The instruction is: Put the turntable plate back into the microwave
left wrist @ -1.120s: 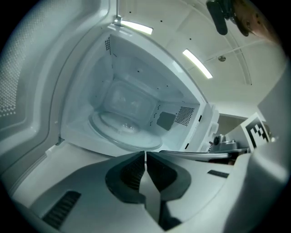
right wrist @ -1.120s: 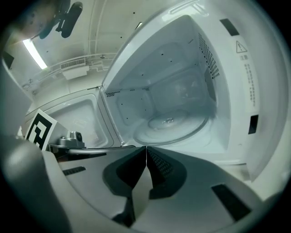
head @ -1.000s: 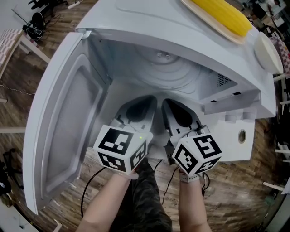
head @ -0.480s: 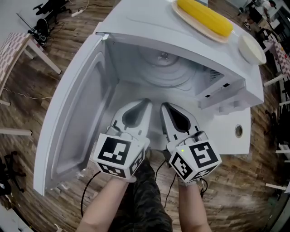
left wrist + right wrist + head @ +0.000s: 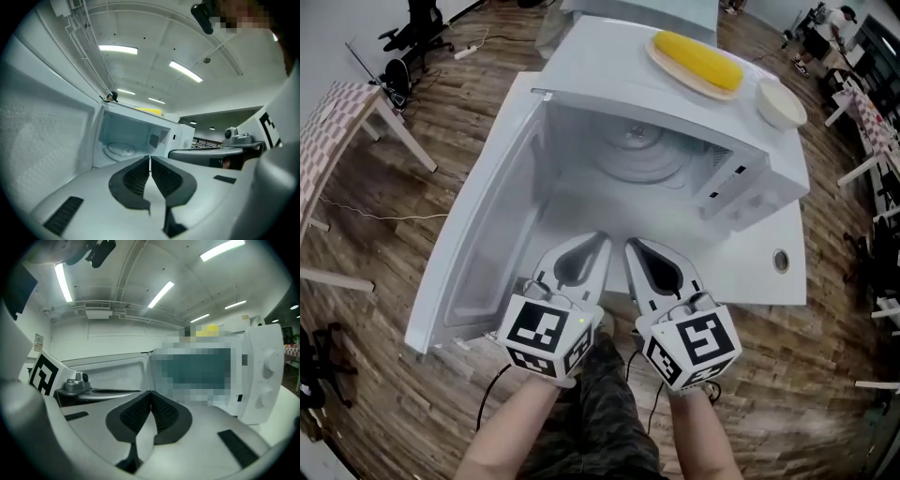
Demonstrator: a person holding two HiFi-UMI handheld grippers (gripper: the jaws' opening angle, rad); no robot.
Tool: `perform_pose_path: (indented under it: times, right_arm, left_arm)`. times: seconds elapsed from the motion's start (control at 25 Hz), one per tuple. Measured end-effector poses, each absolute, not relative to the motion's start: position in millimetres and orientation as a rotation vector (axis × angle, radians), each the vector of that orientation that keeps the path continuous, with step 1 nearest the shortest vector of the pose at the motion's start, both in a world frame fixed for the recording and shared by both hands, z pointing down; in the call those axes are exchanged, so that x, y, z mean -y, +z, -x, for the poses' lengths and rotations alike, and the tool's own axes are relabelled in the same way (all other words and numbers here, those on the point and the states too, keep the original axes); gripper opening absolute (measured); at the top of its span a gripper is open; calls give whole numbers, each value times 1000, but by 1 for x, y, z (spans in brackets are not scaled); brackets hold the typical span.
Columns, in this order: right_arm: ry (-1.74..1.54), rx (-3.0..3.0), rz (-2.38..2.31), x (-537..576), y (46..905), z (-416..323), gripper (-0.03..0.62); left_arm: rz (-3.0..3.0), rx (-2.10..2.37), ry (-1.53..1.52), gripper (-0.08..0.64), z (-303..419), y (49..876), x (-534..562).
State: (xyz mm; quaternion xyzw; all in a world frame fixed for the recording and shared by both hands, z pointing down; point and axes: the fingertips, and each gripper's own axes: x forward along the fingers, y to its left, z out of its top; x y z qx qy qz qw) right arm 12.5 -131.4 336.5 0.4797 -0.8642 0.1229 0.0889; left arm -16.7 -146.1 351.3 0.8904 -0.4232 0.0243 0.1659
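The white microwave (image 5: pixel 609 70) stands with its door (image 5: pixel 483 244) swung wide to the left. The clear glass turntable plate (image 5: pixel 639 157) lies flat on the cavity floor, and it also shows in the left gripper view as the turntable plate (image 5: pixel 119 149). My left gripper (image 5: pixel 602 240) and right gripper (image 5: pixel 630 246) hover side by side just in front of the cavity mouth, apart from the plate. Both are shut with nothing between the jaws, as the left gripper (image 5: pixel 149 158) and right gripper (image 5: pixel 150 393) show up close.
A plate with a yellow corn cob (image 5: pixel 698 58) and a white bowl (image 5: pixel 780 103) sit on top of the microwave. The microwave rests on a white table (image 5: pixel 769 281) with a cable hole. A small table (image 5: pixel 342 103) stands on the wooden floor at left.
Both grippers have drawn back from the cavity toward me, staying shut. The head view has risen, so the whole microwave now shows.
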Motion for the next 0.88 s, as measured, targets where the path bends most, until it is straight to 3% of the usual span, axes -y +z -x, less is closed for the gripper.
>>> perform_pose_path:
  times: [0.88]
  right_arm:
    - [317,2527,-1373,14,308,2,21]
  left_arm:
    - [-2592,1072,93,25,37,313,33]
